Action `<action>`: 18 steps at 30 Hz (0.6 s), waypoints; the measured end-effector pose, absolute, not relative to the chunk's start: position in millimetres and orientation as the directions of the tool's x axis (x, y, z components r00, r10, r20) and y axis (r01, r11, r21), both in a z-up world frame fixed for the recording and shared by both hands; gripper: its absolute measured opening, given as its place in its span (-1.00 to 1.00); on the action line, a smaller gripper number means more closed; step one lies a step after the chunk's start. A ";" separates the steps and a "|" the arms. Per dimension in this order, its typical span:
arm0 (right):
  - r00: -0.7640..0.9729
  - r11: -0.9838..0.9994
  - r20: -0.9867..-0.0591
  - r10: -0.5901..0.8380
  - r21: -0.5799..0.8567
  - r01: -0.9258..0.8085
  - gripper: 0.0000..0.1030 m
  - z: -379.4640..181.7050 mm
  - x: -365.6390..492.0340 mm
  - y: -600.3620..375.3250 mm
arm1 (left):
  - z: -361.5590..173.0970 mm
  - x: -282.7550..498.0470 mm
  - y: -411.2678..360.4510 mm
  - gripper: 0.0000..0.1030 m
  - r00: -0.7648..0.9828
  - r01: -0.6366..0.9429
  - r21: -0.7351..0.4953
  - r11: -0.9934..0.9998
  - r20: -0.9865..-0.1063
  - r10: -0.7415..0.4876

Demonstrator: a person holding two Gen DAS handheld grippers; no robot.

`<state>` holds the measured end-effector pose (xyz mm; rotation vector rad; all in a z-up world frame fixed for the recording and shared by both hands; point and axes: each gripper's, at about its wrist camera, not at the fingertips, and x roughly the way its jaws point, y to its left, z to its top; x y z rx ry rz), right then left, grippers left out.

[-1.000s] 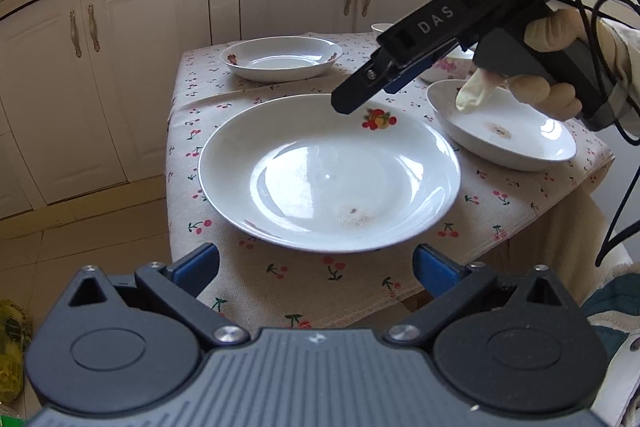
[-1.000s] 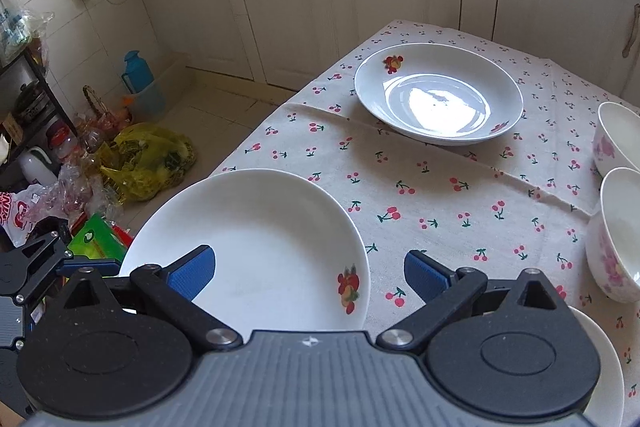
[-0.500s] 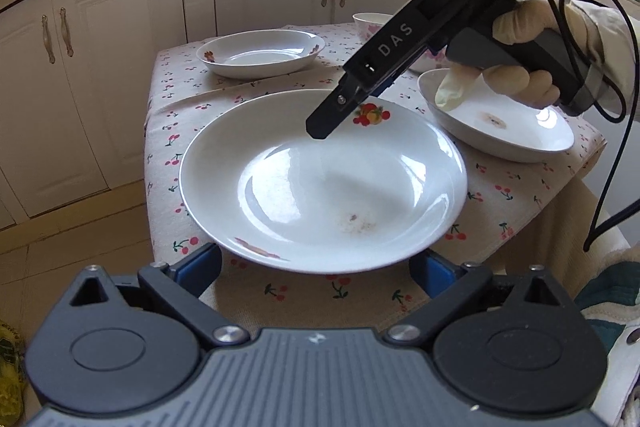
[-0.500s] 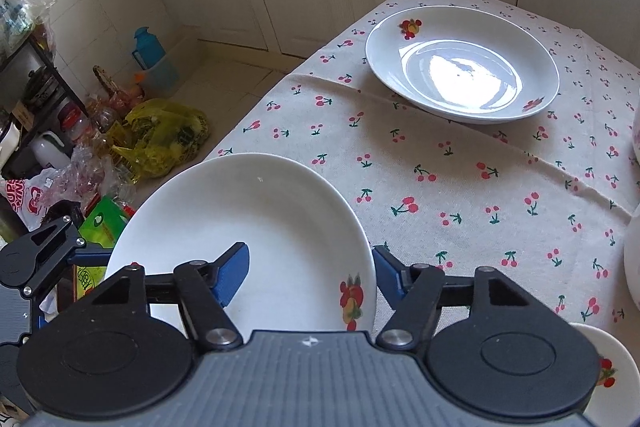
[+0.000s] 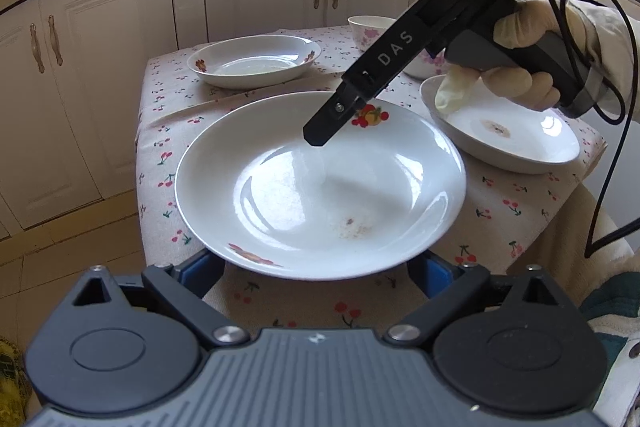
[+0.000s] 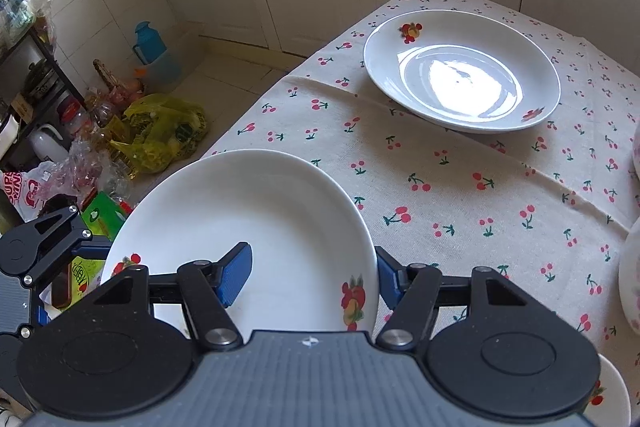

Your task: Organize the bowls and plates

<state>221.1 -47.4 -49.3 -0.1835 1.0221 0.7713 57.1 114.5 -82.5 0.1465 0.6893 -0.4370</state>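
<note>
right gripper (image 6: 310, 273): clamped on near plate (image 6: 248, 227) rim | left gripper (image 5: 316, 277): closing, fingertips hidden under plate

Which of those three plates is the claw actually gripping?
The big plate at the near table edge: the right claw pinches its rim. The other two plates lie untouched.

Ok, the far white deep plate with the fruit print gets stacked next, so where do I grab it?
Grip the far white deep plate by its near rim, coming from the open cherry-print tablecloth side: one finger over the lip, one beneath. The rim flares up off the cloth, and the plate looks too wide to span.
</note>
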 end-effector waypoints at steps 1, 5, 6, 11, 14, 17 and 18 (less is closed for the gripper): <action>0.294 0.733 -0.819 0.493 0.209 -0.647 0.36 -48.0 224.9 -49.3 | -81.3 61.6 114.3 0.89 0.690 0.438 -0.007 0.899 -0.639 -0.341; 0.327 0.755 -0.812 0.484 0.198 -0.625 0.36 -44.6 236.7 -55.3 | -78.3 78.4 112.7 0.89 0.708 0.438 0.016 0.899 -0.622 -0.334; 0.333 0.760 -0.811 0.482 0.197 -0.620 0.36 -44.8 240.3 -56.5 | -78.4 82.3 112.0 0.89 0.711 0.438 0.020 0.899 -0.620 -0.333; 0.355 0.781 -0.811 0.464 0.186 -0.597 0.36 -48.6 253.0 -58.6 | -81.4 98.1 107.5 0.89 0.710 0.446 0.035 0.894 -0.622 -0.330; 0.365 0.785 -0.811 0.458 0.176 -0.594 0.36 -50.3 255.2 -60.0 | -82.0 102.0 106.5 0.89 0.709 0.449 0.039 0.893 -0.623 -0.330; 0.371 0.790 -0.811 0.452 0.171 -0.589 0.36 -52.1 257.8 -60.6 | -82.1 102.9 104.6 0.89 0.711 0.453 0.047 0.890 -0.622 -0.328; 0.373 0.791 -0.811 0.450 0.167 -0.589 0.36 -52.6 258.2 -60.7 | -82.4 104.7 104.2 0.89 0.710 0.454 0.049 0.890 -0.623 -0.328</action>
